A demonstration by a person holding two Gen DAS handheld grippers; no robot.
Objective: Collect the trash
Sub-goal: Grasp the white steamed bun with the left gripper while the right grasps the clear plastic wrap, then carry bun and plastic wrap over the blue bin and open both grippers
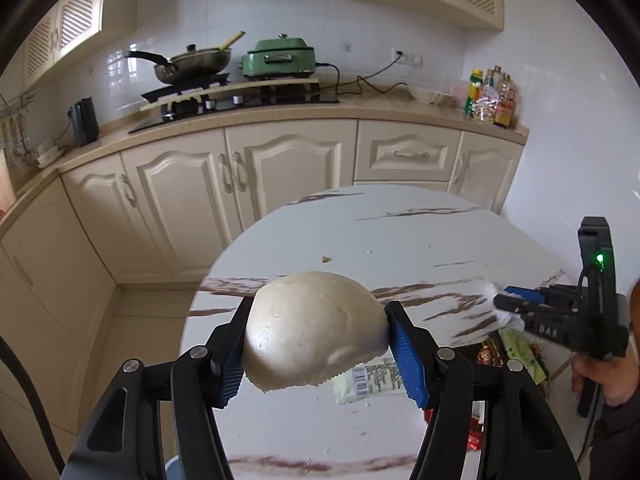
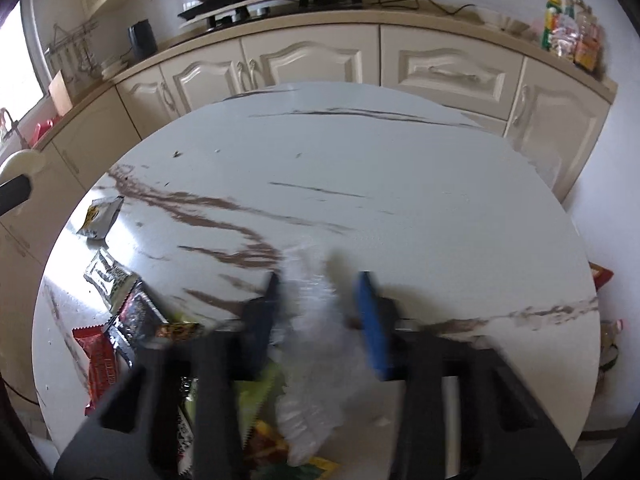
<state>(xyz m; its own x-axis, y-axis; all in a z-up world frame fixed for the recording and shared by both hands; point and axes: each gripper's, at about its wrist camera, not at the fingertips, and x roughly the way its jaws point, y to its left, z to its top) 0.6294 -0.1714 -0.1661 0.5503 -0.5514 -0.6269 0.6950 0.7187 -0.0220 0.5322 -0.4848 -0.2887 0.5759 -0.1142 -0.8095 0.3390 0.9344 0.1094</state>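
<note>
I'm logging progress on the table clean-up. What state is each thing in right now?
Left tool: shut on the steamed bun, lifted off the table.
Right tool: clear plastic wrap between its fingers; blur hides whether they press it.
Snack wrappers: lying on the table, uncollected.
Wok: on the stove, utensil inside.
Cabinet doors: closed.

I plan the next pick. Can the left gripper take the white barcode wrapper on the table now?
Probably not yet: the left gripper is shut on a steamed bun, so it is full. The white barcode wrapper lies uncovered on the table below.
</note>
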